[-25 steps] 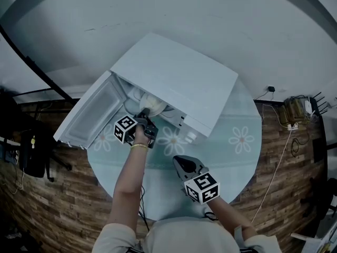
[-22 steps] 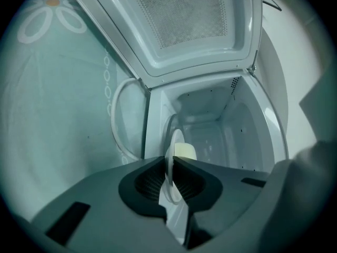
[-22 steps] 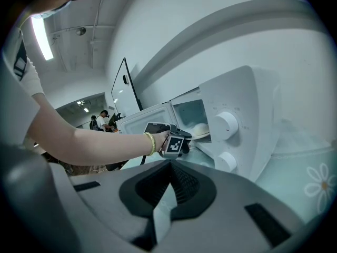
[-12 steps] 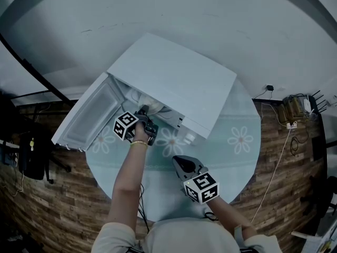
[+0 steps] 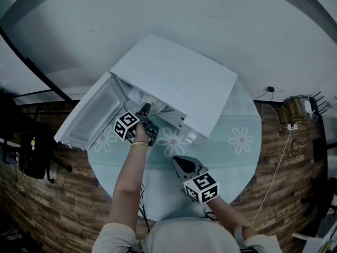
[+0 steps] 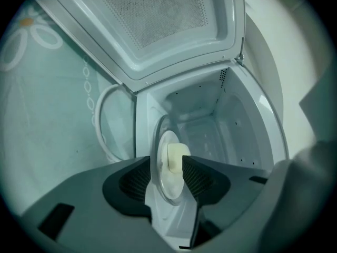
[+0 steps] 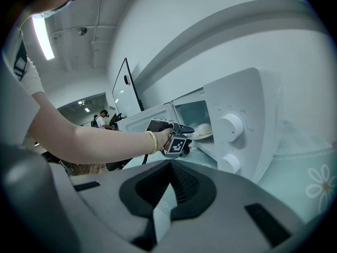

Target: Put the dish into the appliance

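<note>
Right claw (image 7: 169, 167) closed, dish (image 7: 204, 129) inside microwave (image 7: 247, 120)

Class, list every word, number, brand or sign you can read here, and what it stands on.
No word, number or brand can be read.
Marks around the microwave dials: too small to read.
Marker cubes: black-and-white square patterns, no letters.

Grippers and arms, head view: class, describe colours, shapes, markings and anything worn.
The left gripper and right gripper are dark grey with tapering jaws; each carries a white cube bearing black square markers. A yellow bracelet circles the left wrist; pale short sleeves cover the shoulders.
</note>
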`<act>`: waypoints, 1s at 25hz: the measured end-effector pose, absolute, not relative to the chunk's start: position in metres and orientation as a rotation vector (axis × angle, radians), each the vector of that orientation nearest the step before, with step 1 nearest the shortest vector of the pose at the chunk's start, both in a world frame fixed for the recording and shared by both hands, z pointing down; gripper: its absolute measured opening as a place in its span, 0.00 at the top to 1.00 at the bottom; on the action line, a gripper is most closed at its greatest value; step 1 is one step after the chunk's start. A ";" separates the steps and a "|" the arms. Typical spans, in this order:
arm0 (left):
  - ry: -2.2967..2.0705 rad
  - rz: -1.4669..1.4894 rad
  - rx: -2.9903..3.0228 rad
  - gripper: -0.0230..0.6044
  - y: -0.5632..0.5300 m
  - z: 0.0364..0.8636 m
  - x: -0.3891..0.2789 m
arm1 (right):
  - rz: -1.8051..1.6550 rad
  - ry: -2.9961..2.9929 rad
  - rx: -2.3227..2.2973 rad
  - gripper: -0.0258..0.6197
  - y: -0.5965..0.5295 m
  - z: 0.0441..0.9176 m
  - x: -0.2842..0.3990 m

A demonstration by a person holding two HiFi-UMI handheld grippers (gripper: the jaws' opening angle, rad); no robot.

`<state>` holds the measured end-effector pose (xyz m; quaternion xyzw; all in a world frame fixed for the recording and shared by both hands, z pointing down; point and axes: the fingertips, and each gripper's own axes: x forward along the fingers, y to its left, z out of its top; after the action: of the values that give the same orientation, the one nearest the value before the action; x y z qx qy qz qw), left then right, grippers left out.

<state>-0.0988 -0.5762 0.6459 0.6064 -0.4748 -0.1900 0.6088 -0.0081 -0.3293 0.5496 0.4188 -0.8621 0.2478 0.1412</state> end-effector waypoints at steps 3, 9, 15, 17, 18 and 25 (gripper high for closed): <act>-1.107 -0.438 1.410 0.66 -0.569 0.642 -0.104 | 0.708 -2.495 1.208 0.95 -0.326 0.546 -0.011; -1.093 -0.411 1.473 0.63 -0.542 0.626 -0.106 | 0.685 -2.507 1.220 0.95 -0.315 0.537 -0.014; -1.082 -0.408 1.575 0.63 -0.510 0.598 -0.108 | 0.661 -2.510 1.256 0.95 -0.304 0.529 -0.011; -1.058 -0.410 1.600 0.63 -0.498 0.589 -0.106 | 0.657 -2.505 1.271 0.95 -0.299 0.527 -0.008; -1.047 -0.409 1.614 0.64 -0.492 0.584 -0.104 | 0.656 -2.503 1.277 0.95 -0.296 0.527 -0.008; -1.049 -0.367 1.738 0.82 -0.440 0.554 -0.097 | 0.646 -2.500 1.303 0.95 -0.276 0.523 -0.005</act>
<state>-0.0973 -0.4403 0.5537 0.7230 -0.4363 -0.1527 0.5134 -0.0054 -0.2760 0.5232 0.4471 -0.8577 0.2215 0.1243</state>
